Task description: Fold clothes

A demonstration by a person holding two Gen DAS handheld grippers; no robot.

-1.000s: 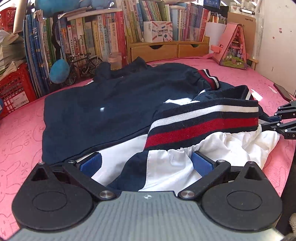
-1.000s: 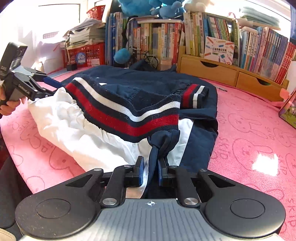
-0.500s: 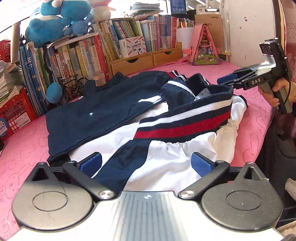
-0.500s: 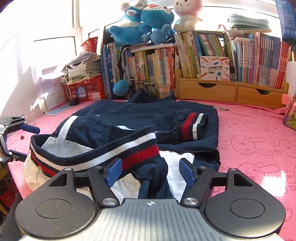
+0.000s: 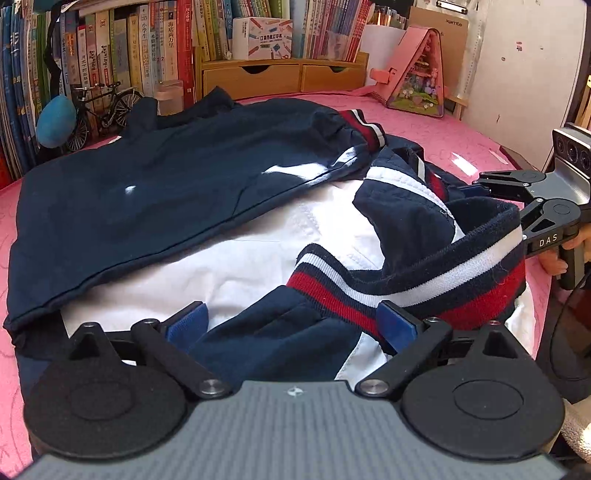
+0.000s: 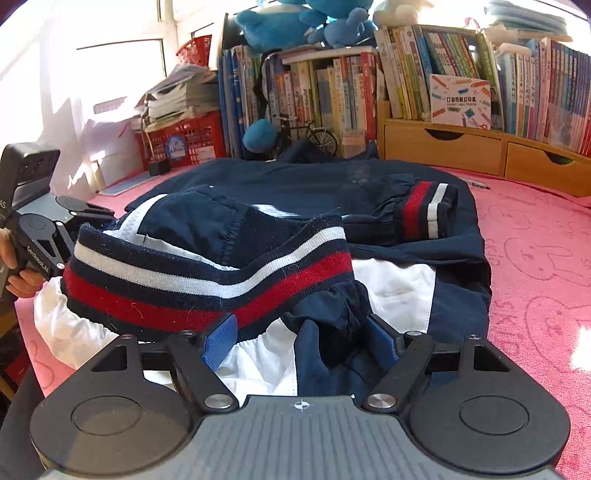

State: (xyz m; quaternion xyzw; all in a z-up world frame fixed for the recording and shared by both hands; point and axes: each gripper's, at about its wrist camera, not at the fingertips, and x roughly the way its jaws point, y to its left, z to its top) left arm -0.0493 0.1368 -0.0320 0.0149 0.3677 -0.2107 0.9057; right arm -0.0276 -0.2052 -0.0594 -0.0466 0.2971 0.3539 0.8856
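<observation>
The left gripper (image 5: pixel 291 325) has its two blue-padded fingers (image 5: pixel 186 325) spread wide, with a navy fold of the jacket (image 5: pixel 147 192) lying between them and neither pad pressing it. The right gripper (image 6: pixel 301 338) is likewise spread, its two blue pads (image 6: pixel 219 339) standing to either side of a bunched navy and white fold without pinching it. In the left wrist view the right gripper's black body reads "DAS"; in the right wrist view the left gripper's arm carries lettering too small to read.

There is one jacket, navy with white panels, lying partly folded on the pink cloth (image 6: pixel 535 266) printed with rabbit outlines. Its ribbed hem (image 6: pixel 207 280), striped navy, white and red, stands raised just ahead of both grippers. One striped cuff (image 6: pixel 424 214) rests on the navy back.

Beyond the jacket stand two wooden drawers (image 6: pixel 480 151), one model bicycle (image 5: pixel 99 107), one red basket (image 6: pixel 184 142) and one pink triangular toy house (image 5: pixel 417 74). A white box (image 6: pixel 460 101) among the many books (image 6: pixel 332 92) bears pencil drawings and small print that is not legible. A brown board (image 5: pixel 439 26) reads "xarnte".
</observation>
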